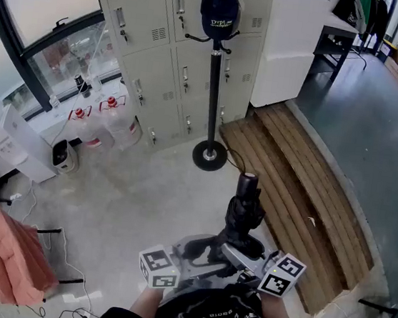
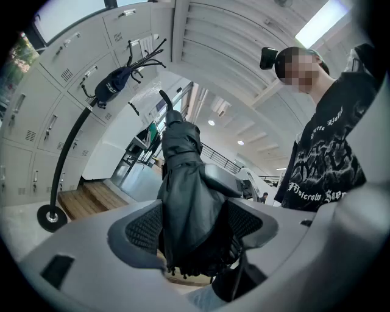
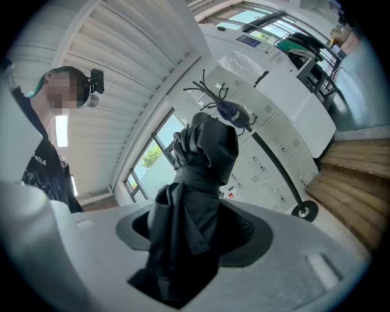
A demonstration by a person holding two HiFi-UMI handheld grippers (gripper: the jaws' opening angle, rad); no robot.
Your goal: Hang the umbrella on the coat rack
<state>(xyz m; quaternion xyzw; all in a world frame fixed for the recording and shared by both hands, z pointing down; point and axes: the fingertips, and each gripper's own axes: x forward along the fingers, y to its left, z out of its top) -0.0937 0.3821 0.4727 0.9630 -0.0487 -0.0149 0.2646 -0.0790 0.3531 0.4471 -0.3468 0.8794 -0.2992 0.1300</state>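
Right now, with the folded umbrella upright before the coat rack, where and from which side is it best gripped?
Probably low on the umbrella, at its thick fabric bundle, from opposite sides, as the left tool and right tool grip it. It stands upright, so side grips leave its narrow upper end free for the hooks of the coat rack.

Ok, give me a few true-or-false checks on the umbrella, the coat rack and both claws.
1. The folded black fabric umbrella hangs on the black metal coat rack. False: both claws hold it, apart from the rack.
2. A dark blue cap hangs on the rack. True.
3. The left claw is empty. False: it grips the umbrella.
4. The right claw grips the umbrella. True.
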